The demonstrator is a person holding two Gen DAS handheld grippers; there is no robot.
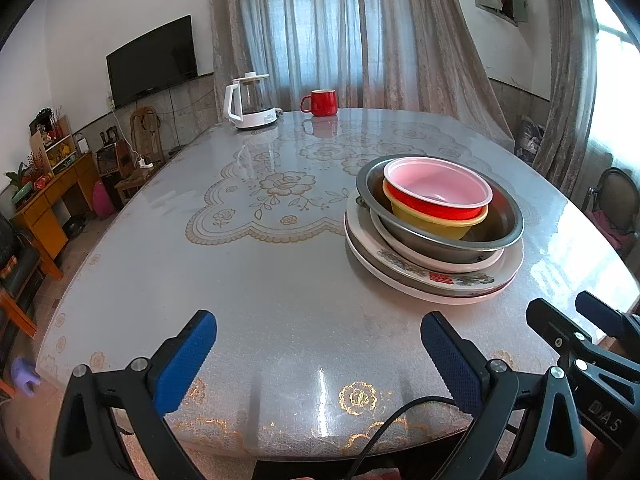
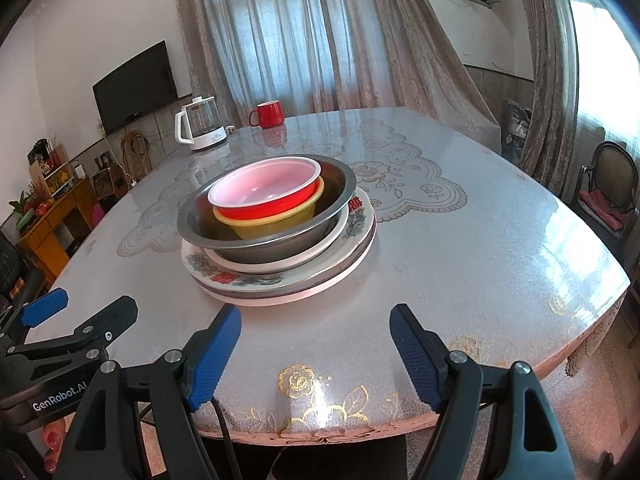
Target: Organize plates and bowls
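One stack of dishes stands on the table. A red bowl (image 1: pixel 438 196) (image 2: pixel 266 194) with a white inside sits in a yellow bowl (image 1: pixel 436 226) (image 2: pixel 272 224), inside a steel bowl (image 1: pixel 496 236) (image 2: pixel 280 246), on several plates (image 1: pixel 440 276) (image 2: pixel 288 280), the widest with a floral rim. My left gripper (image 1: pixel 318 354) is open and empty above the near table edge, left of the stack. My right gripper (image 2: pixel 316 346) is open and empty, just in front of the stack. Each gripper shows in the other's view, the right one (image 1: pixel 580 320) and the left one (image 2: pixel 84 312).
A white kettle (image 1: pixel 250 102) (image 2: pixel 200 124) and a red mug (image 1: pixel 320 102) (image 2: pixel 268 114) stand at the table's far edge. The table (image 1: pixel 260 272) (image 2: pixel 460 264) has a glossy lace-patterned cover. A chair (image 2: pixel 608 192) stands on the right, and a cabinet (image 1: pixel 52 200) on the left.
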